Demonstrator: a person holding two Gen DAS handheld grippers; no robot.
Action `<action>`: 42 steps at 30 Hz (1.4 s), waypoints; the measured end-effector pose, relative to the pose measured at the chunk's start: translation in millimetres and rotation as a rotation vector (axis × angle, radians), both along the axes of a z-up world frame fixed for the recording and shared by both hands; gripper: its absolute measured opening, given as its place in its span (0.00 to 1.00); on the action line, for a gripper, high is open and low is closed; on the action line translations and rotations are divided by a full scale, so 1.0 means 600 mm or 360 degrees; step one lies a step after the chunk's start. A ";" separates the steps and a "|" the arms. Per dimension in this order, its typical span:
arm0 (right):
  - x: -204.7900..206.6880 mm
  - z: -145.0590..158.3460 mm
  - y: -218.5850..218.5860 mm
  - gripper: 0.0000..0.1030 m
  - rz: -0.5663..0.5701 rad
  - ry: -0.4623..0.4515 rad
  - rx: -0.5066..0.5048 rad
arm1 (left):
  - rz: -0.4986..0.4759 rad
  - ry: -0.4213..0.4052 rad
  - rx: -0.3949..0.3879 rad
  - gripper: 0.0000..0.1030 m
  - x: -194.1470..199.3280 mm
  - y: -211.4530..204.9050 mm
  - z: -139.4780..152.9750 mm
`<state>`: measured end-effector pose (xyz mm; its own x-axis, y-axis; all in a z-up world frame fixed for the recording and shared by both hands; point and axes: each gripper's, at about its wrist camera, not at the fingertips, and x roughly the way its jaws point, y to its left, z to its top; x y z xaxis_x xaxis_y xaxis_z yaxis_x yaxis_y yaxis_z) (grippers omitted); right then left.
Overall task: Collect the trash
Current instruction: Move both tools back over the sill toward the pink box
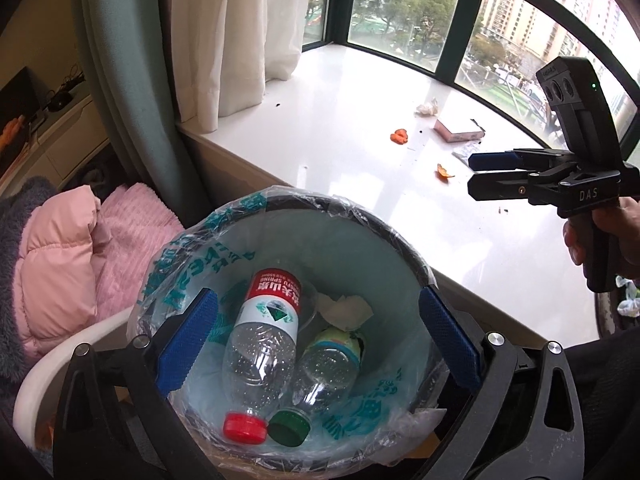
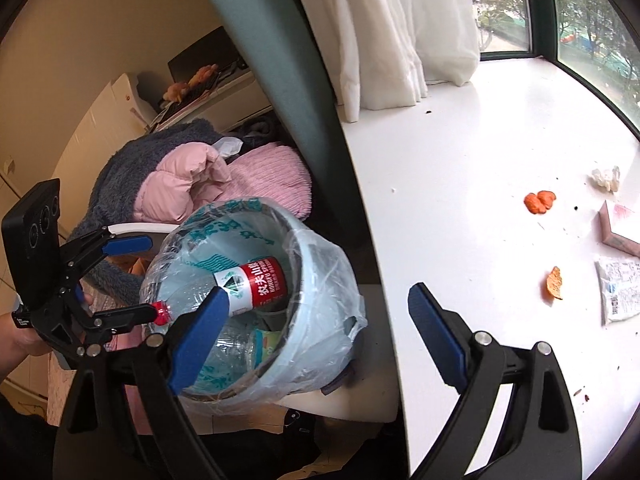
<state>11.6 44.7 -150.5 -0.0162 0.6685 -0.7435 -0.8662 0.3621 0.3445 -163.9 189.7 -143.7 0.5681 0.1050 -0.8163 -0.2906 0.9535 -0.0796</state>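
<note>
left claw (image 1: 316, 332) spread wide, empty, over the round bin lined with a clear green-printed plastic bag (image 1: 404, 236). in the bin: clear plastic bottle with red cap and red-white label (image 1: 260, 344), smaller clear bottle with green cap (image 1: 320, 380), crumpled paper (image 1: 348, 308). right claw (image 2: 316, 336) spread, empty, at the near edge of the white worktop (image 2: 460, 160). trash on the worktop to the right: orange peel pieces (image 2: 540, 202), crumpled white tissue (image 2: 606, 178), pink box (image 2: 618, 232), flat printed wrapper (image 2: 620, 292). pink quilted jacket (image 1: 56, 256) left of the bin.
</note>
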 end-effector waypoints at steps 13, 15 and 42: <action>0.107 0.012 -0.135 0.85 -0.0331 -0.0044 0.0010 | -0.0348 -0.0071 0.0022 0.94 0.162 -0.076 0.033; 0.127 0.012 -0.160 0.85 -0.0370 -0.0046 0.0010 | -0.0414 -0.0067 0.0023 0.94 0.192 -0.095 0.033; 0.513 -0.037 -0.268 0.85 0.0288 -0.0563 -0.0372 | -0.0979 0.0054 0.0243 0.94 0.669 -0.273 -0.021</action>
<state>319.7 -116.2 -172.7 0.1646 0.4920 -0.8549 -0.9722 0.2271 -0.0565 237.4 26.0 -156.0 0.5358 -0.1156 -0.8364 0.3142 0.9468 0.0704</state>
